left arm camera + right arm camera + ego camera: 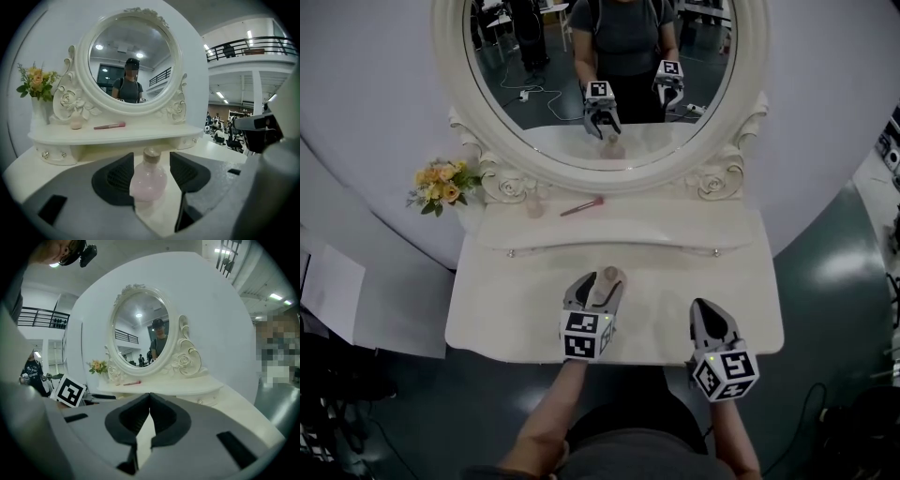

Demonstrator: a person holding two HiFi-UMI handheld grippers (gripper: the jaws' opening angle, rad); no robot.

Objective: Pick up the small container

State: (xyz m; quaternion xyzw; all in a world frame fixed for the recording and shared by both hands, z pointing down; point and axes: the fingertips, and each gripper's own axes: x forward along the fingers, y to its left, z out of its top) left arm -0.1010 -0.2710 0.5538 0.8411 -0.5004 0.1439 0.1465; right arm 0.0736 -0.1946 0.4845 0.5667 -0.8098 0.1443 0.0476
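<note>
The small container is a round pink bottle (606,284) with a cork-coloured cap, upright on the white vanity table (506,309). My left gripper (601,289) is open around it. In the left gripper view the bottle (148,180) stands between the two dark pads; the left pad looks close against it and the right pad (187,174) shows a gap. My right gripper (704,309) rests near the table's front edge to the right, shut with nothing in it; its pads (159,420) meet at the tips in the right gripper view.
A raised shelf (619,230) at the back carries a pink brush (581,206) and a small pale jar (534,208). Yellow flowers in a vase (442,186) stand at the back left. An oval mirror (600,75) rises behind the shelf.
</note>
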